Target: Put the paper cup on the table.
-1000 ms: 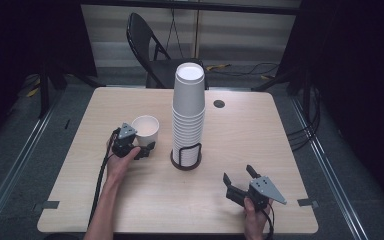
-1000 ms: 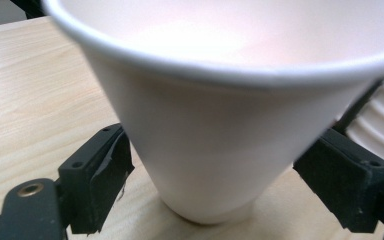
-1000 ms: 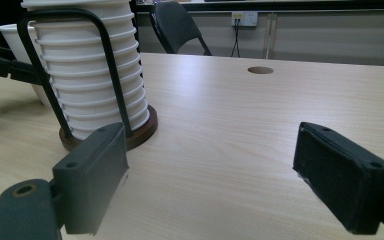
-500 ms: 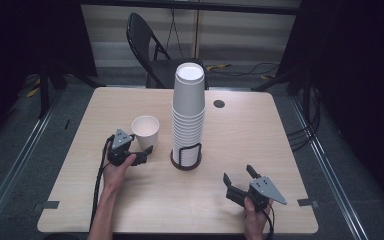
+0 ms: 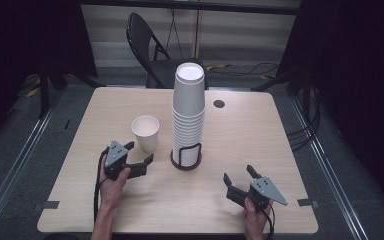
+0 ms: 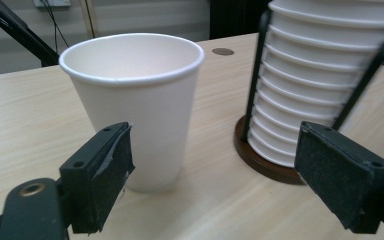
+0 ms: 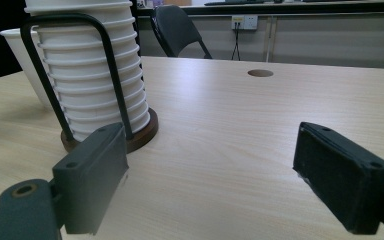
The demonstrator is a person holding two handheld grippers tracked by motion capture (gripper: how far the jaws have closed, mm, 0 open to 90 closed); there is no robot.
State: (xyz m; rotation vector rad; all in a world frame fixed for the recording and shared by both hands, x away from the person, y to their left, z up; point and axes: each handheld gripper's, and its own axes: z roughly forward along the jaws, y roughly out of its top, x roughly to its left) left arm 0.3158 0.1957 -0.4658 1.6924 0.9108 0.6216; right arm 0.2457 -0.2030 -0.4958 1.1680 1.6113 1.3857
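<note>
Cup (image 5: pixel 145 131) free, centre-left; left tool (image 5: pixel 139 159) wide open, empty, probably close enough to tip it.

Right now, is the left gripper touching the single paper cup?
Apart. The high view shows bare table between the left gripper and the single paper cup; its jaws stand open.

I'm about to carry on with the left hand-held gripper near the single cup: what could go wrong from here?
1. The left hand-held gripper is open right beside the lone paper cup; a nudge could tip the light cup.
2. The tall cup stack in its wire holder stands close; a sideways swing could knock it over.
</note>
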